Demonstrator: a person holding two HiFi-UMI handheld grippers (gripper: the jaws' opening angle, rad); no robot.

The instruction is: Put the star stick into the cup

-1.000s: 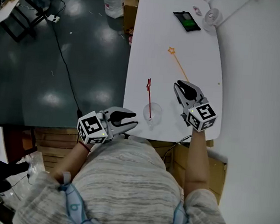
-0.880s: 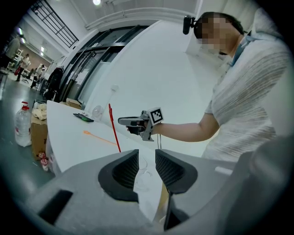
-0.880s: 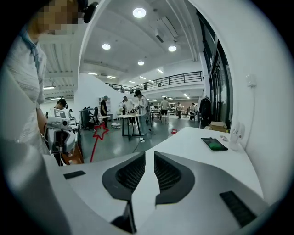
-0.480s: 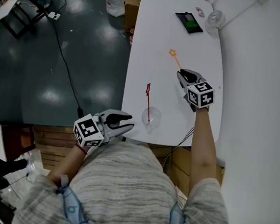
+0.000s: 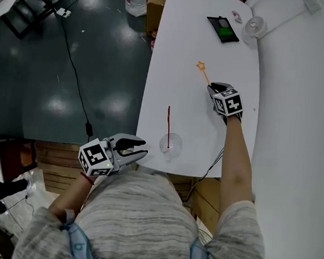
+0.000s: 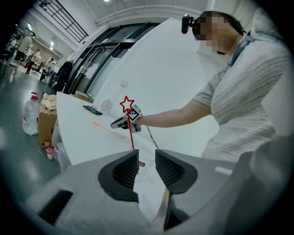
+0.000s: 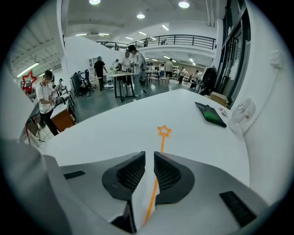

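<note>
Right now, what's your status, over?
Left gripper open, empty. Right gripper open, astride orange star stick on table. Red star stick in cup. Nothing between.

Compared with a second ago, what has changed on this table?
The right gripper moved away from the cup, forward to the orange star stick. Its jaws now straddle the stick's shaft, a little apart, not visibly clamped. The red star stick still stands in the cup, and the left gripper stayed open by the table's near edge.
</note>
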